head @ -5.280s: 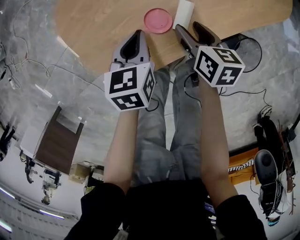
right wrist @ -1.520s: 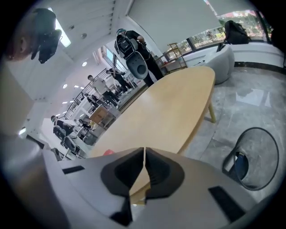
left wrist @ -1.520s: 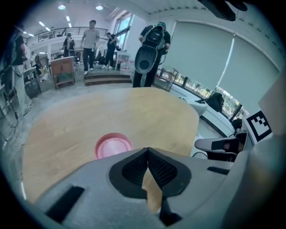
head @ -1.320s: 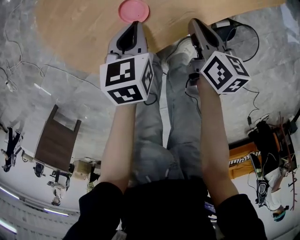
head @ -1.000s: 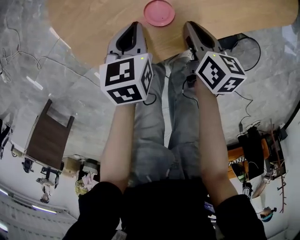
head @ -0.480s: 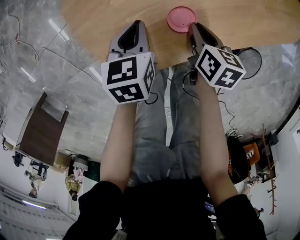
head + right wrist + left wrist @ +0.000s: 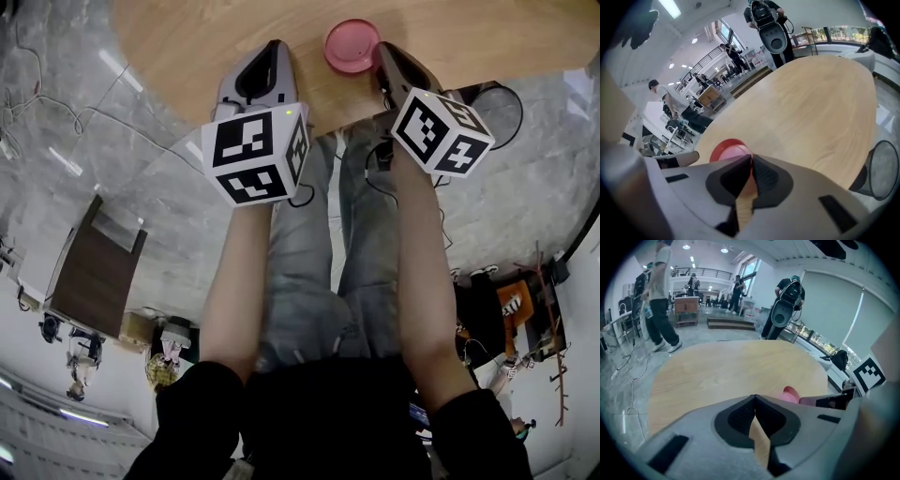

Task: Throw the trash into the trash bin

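Both grippers hover over the near edge of a round wooden table point(image 7: 187, 37). My left gripper point(image 7: 274, 44) is shut with nothing between its jaws, which meet at the tip point(image 7: 754, 397). Just as empty and shut, my right gripper point(image 7: 382, 47) points down at a pink round dish point(image 7: 352, 45) lying just left of its tip. That dish point(image 7: 729, 149) peeks over the closed jaws point(image 7: 751, 155) in the right gripper view, and shows to the right point(image 7: 790, 393) in the left gripper view. A black mesh bin point(image 7: 487, 101) stands on the floor by the table's right edge point(image 7: 882, 169). No loose trash is in view.
The person's jeans-clad legs point(image 7: 309, 253) are below the grippers. A brown board-like piece of furniture point(image 7: 94, 272) stands on the grey floor at left, with cables point(image 7: 56, 112) nearby. Several people point(image 7: 663, 291) stand beyond the table.
The white object by the dish in the oldest frame is gone from view. Over the last second both grippers shifted slightly, and the dish now lies beside the right gripper's tip.
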Demonstrator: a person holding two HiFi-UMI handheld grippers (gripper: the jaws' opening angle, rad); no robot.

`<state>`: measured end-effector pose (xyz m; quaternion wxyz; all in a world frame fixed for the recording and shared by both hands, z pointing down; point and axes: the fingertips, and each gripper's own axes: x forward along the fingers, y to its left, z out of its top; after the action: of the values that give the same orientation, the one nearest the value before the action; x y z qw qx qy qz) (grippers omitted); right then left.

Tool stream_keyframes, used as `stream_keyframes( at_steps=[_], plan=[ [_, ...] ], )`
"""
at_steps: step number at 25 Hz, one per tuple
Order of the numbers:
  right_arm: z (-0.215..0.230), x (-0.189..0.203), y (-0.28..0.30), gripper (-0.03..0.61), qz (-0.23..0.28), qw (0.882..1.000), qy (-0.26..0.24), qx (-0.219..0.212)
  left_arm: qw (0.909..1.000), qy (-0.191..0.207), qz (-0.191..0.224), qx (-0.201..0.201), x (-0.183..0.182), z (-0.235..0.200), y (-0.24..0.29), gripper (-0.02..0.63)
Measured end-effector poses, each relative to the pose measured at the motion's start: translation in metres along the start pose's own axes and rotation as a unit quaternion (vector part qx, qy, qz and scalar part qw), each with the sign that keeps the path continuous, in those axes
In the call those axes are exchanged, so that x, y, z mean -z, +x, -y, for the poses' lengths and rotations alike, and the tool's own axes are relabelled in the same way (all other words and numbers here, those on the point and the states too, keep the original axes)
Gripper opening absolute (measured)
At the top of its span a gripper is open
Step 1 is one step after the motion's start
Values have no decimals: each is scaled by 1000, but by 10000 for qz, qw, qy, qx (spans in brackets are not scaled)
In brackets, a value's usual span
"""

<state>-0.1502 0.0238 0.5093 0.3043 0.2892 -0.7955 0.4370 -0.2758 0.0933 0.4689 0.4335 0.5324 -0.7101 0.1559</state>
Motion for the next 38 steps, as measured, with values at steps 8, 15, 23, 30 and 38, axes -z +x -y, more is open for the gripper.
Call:
stream_keyframes(
  at_steps=[8, 15, 23, 30, 38],
  plan=[
    [42, 1, -54, 17, 478, 9972, 569, 14, 9980, 459, -154, 395, 15, 70, -1, 5],
    [116, 6, -114, 17, 893, 9901, 1035, 328, 9914, 1010, -359, 753, 33, 152, 10, 5],
    [218, 36, -201, 17, 1416, 9707, 1725, 889, 9697, 1888, -617, 1420, 68, 282, 18, 5],
    [298, 64, -254, 17, 1761, 9444, 2349, 1479, 9475, 2381, -866, 1949, 106, 377, 34, 5],
    [419, -13, -334, 17, 2099, 9204, 2770, 1794, 9336, 2722, -986, 2112, 63, 533, 67, 5]
  ],
)
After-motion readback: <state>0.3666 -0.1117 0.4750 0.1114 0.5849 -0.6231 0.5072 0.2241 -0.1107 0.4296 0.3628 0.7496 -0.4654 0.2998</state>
